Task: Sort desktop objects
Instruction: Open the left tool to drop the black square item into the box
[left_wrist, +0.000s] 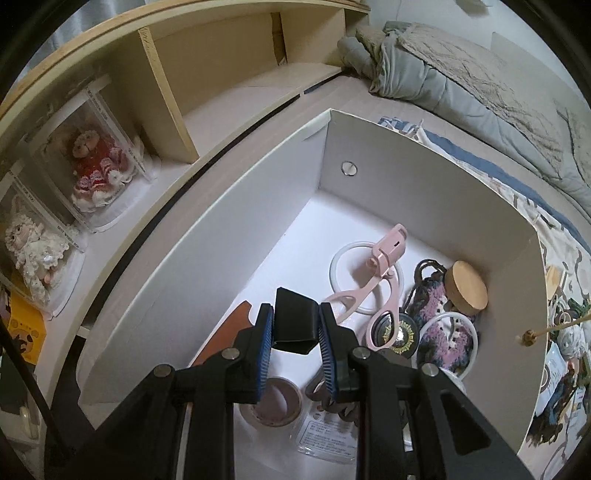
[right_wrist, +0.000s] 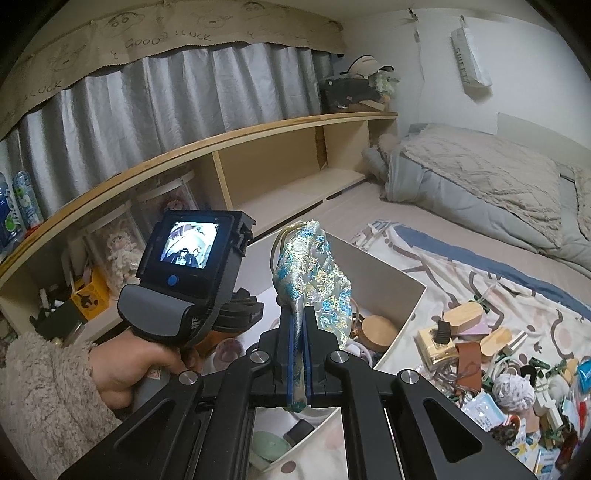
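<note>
We hold two grippers over a white box (left_wrist: 369, 147) that sits on the bed (right_wrist: 461, 236). Our left gripper (left_wrist: 295, 332) points down into the box, and its jaws are closed tight on a small black clip (left_wrist: 295, 321). The clip hangs above the box floor, near the middle. Under it in the box we see a pink eyelash curler (left_wrist: 373, 280) lying across a white ring (left_wrist: 343, 266), a roll of tape (left_wrist: 273, 406) near the bottom edge, and a jar with a wooden lid (left_wrist: 467, 288) by the right wall, next to a purple knitted pouch (left_wrist: 432, 306). Our right gripper (right_wrist: 299, 354) has its jaws shut on a shiny blue and gold cloth pouch (right_wrist: 314, 273), which sticks up above the box. A hand (right_wrist: 125, 369) in a fuzzy sleeve (right_wrist: 40, 398) holds the left gripper's handle. More small things lie in a pile (right_wrist: 509, 373) on the bed, to the right of the box. Dolls (left_wrist: 92, 162) sit in clear cases on the shelf (left_wrist: 236, 62) beside the bed.
</note>
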